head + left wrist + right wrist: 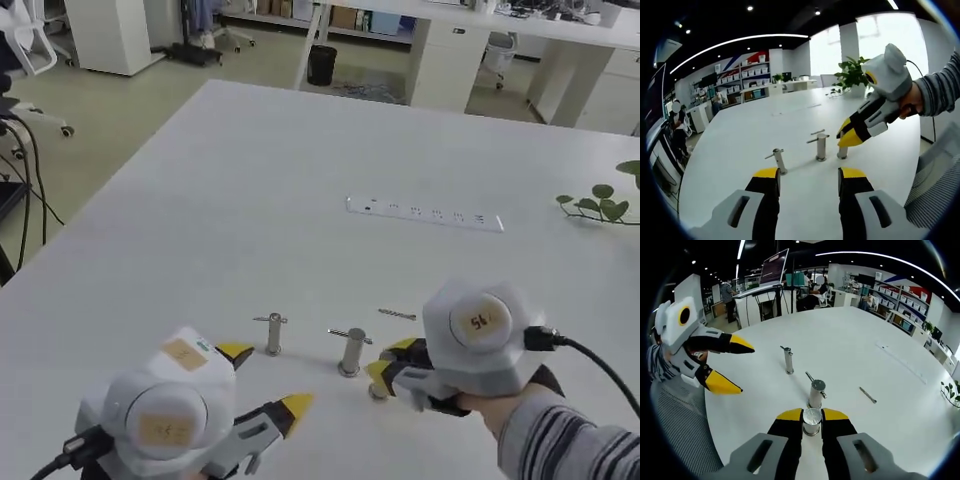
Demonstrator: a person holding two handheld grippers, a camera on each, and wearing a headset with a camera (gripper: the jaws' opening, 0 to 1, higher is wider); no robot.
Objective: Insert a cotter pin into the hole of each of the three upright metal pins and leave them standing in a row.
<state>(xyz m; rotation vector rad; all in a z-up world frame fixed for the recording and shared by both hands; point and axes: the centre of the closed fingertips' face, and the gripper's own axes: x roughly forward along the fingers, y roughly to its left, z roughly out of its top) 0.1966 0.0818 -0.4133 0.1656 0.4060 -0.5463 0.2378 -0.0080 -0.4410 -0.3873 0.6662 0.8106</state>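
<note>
While right claw clamps nearest metal pin | left claw gapes empty | cotter pin loose

On the table, left pin, middle pin and right pin stand in a row, the last clamped in the right gripper; a loose cotter pin lies behind

Open office: white desks, shelving, ceiling spotlights, potted plant.

A power strip lies flat on the white table.
</note>
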